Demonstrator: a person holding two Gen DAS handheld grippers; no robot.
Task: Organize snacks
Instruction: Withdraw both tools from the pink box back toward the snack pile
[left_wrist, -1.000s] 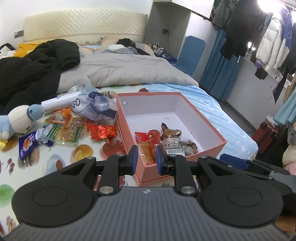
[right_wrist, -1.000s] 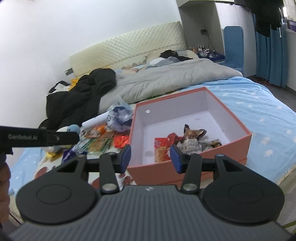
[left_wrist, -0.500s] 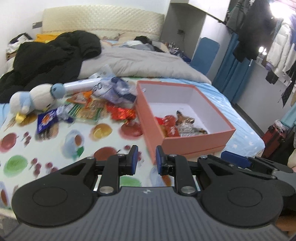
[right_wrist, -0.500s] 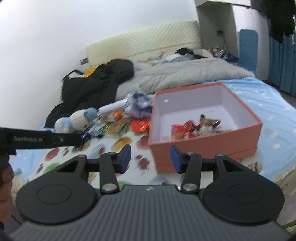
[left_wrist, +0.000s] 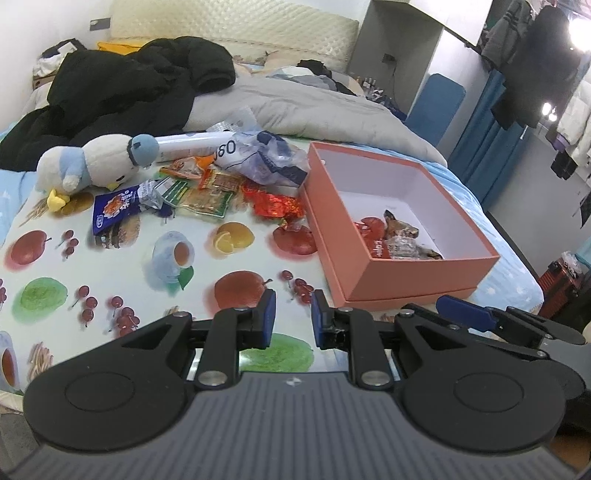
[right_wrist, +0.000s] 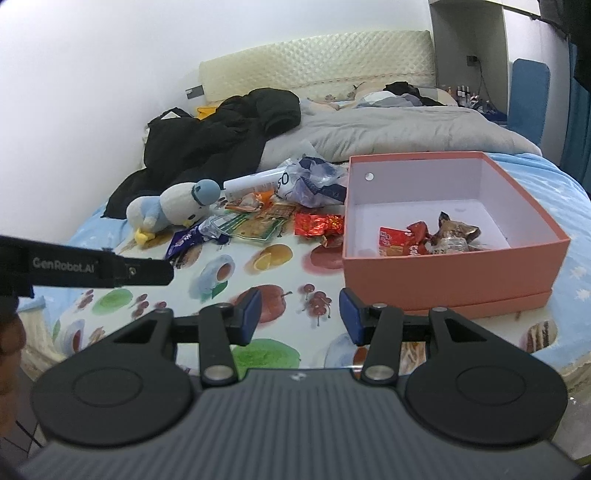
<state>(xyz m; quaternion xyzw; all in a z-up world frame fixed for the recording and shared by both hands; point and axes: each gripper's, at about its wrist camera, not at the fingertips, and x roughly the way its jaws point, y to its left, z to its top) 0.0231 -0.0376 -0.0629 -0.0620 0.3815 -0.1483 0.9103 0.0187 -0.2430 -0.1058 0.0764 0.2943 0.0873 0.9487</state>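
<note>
**Both grippers empty, loose snacks far off: risks in the next reach**

Left gripper (left_wrist: 289, 320): jaws narrowly spread, nothing between them; they have just been opening a little. Right gripper (right_wrist: 298, 314): jaws spread wider, also empty. Both sit low in their frames, over the fruit-print cloth (left_wrist: 122, 266) on the bed.

Orange box (left_wrist: 417, 269) right of centre in the left view; a few wrapped snacks (left_wrist: 391, 240) already lie in its near corner. Loose snack pile (left_wrist: 207, 192) lies upper-centre, left of the box, well apart from both grippers.

Likely trouble:
- Flat packets lie overlapping on soft bedding. Jaws pressing down may sink and pinch cloth, or lift two packets at once.
- Red foil wrapper (left_wrist: 277, 205) is just beside the box wall; a jaw coming in from that side could nudge the light box.
- Plush toy (left_wrist: 92, 166) and crumpled plastic bag (left_wrist: 266, 158) crowd the pile; a wide sweep could drag them along.
- Left jaws look too narrow for the broad green packet (left_wrist: 208, 197) unless opened further.
</note>
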